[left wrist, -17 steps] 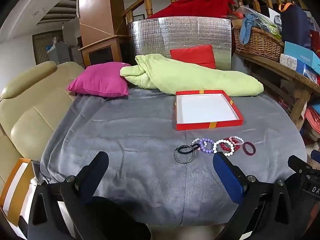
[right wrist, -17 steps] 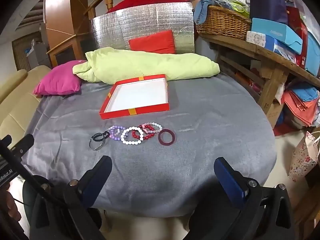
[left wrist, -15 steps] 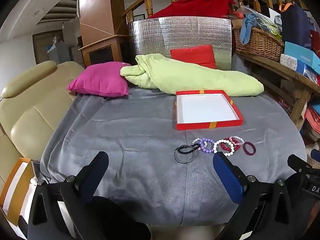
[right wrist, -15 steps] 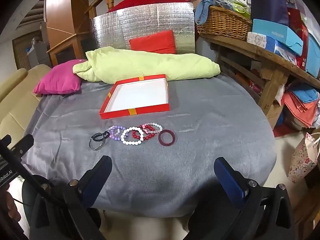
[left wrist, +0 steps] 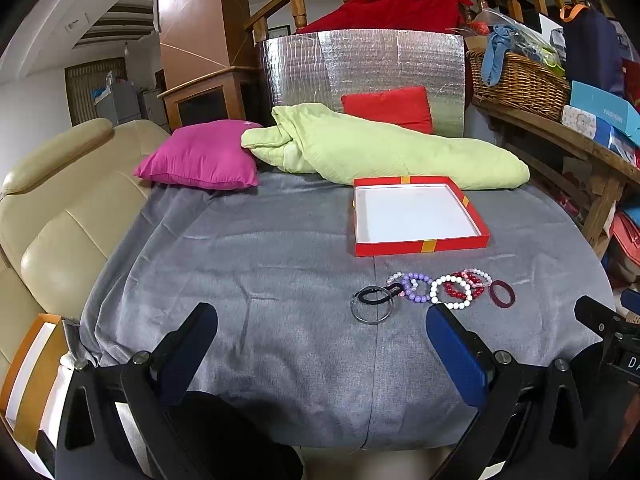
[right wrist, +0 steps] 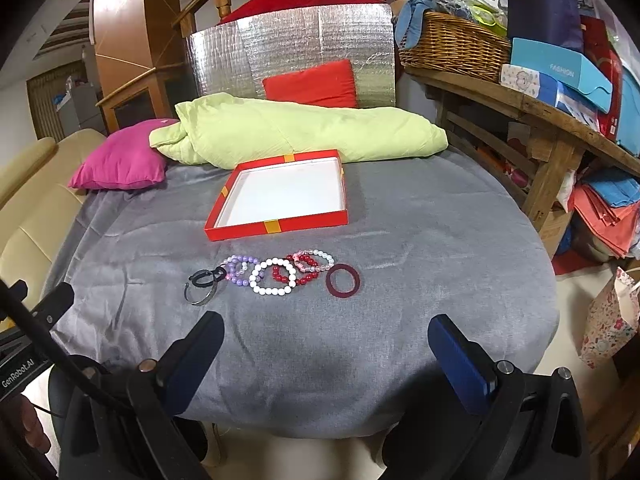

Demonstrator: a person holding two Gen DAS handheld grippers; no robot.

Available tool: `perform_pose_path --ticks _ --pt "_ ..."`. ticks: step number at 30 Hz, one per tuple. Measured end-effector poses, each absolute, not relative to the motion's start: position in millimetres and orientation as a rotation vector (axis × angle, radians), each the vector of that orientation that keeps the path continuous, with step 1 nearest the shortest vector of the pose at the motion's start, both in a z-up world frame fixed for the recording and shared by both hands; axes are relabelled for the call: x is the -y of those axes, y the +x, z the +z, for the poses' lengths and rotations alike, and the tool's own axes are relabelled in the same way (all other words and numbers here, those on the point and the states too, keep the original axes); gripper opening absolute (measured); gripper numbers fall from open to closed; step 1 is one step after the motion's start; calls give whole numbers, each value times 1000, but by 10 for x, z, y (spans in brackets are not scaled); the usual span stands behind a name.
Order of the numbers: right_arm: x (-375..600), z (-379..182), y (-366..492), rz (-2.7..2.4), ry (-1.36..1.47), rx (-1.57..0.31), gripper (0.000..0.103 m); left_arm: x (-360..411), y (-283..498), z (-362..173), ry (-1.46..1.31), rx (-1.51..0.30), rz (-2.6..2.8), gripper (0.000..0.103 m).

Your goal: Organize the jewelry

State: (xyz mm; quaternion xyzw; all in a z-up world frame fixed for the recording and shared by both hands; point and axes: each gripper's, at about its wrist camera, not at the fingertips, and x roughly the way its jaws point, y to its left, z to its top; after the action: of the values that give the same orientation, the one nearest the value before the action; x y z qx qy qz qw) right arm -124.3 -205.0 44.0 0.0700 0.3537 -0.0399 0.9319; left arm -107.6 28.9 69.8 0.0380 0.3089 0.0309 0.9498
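Note:
A row of bracelets lies on the grey cloth: a silver bangle [left wrist: 370, 312] [right wrist: 200, 294] with a black ring on it, a purple bead bracelet [left wrist: 416, 287] [right wrist: 239, 270], a white bead bracelet [left wrist: 451, 298] [right wrist: 272, 277], a red bead bracelet [right wrist: 306, 270] and a maroon bangle [left wrist: 503, 293] [right wrist: 343, 281]. Behind them sits an empty red box [left wrist: 420, 242] [right wrist: 276, 227] with a white inside. My left gripper [left wrist: 320, 332] is open and empty, in front of the silver bangle. My right gripper [right wrist: 324, 340] is open and empty, in front of the row.
A green quilt [left wrist: 380, 148], a magenta pillow [left wrist: 200, 158] and a red cushion [left wrist: 388, 108] lie at the back of the cloth-covered table [left wrist: 240, 260]. A beige sofa [left wrist: 60, 216] stands left. A wooden shelf [right wrist: 540, 112] with a basket and boxes stands right.

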Motion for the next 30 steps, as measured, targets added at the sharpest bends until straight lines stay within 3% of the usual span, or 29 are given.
perform_pose_path --ticks 30 --pt "2193 193 -678 -37 170 -768 103 -389 -602 301 68 -726 48 103"
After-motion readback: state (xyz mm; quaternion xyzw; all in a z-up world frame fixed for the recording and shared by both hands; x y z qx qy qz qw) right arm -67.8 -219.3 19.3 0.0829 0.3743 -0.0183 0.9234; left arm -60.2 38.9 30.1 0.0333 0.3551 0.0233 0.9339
